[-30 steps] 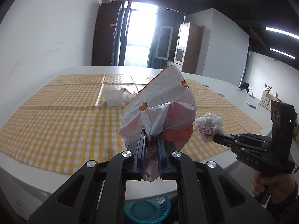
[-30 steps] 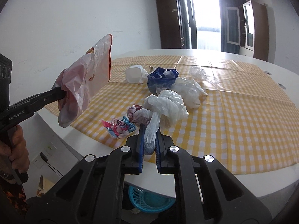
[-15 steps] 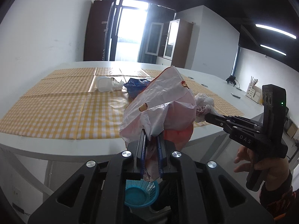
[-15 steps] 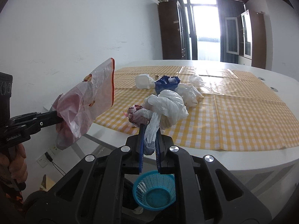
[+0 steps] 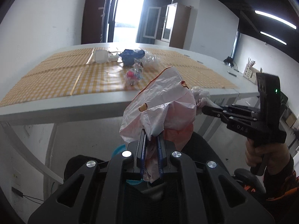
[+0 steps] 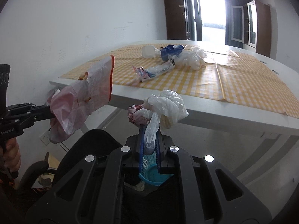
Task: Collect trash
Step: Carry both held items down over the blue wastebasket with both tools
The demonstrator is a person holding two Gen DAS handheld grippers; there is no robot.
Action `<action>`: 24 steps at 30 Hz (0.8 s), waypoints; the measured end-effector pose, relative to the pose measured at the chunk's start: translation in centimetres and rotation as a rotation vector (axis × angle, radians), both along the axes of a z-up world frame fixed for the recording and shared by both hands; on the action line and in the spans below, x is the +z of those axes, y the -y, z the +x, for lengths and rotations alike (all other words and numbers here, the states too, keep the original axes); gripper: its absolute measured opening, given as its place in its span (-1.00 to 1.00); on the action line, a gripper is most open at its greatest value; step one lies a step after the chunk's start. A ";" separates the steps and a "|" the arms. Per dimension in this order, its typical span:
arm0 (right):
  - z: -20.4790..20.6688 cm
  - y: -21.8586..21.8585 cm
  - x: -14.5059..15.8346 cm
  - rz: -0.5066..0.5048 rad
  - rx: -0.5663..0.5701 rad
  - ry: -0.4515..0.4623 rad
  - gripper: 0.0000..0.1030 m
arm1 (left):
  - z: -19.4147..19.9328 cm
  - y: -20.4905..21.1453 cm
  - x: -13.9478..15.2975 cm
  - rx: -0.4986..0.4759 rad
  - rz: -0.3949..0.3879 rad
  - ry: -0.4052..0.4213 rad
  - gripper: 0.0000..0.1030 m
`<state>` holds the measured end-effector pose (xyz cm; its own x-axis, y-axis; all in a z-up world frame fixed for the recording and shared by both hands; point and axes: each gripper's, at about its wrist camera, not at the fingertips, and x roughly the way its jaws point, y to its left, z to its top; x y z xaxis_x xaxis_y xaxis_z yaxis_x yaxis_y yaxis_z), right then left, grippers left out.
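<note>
Both grippers are held out past the near edge of the table (image 6: 214,112), above a blue basket (image 6: 153,175) on the floor. The left gripper (image 5: 150,145) has its jaws pinched tight on a pink-and-white plastic bag (image 5: 162,108), which stands up crumpled from the fingers. The right gripper (image 6: 149,143) is clamped on a knotted white bag (image 6: 166,106) with a crumpled wrapper pressed against it. Back on the table's yellow checked cloth (image 6: 243,85) lie a blue bag (image 6: 171,51), a white container (image 6: 148,51), clear plastic (image 6: 194,59) and a colourful wrapper (image 6: 143,73).
</note>
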<state>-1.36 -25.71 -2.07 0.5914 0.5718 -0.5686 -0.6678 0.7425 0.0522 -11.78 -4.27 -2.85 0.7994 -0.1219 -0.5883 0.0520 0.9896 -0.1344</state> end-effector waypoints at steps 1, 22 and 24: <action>0.0 -0.1 -0.4 -0.010 0.002 -0.009 -0.82 | 0.1 0.1 -0.8 0.000 0.008 -0.019 -0.81; 5.1 -5.6 -12.5 -0.192 -0.016 -0.253 -0.82 | 8.1 -3.8 -15.6 0.084 -0.151 -0.327 -0.83; 6.2 -6.6 -13.6 -0.217 -0.015 -0.256 -0.82 | 9.0 -4.4 -16.7 0.097 -0.178 -0.353 -0.83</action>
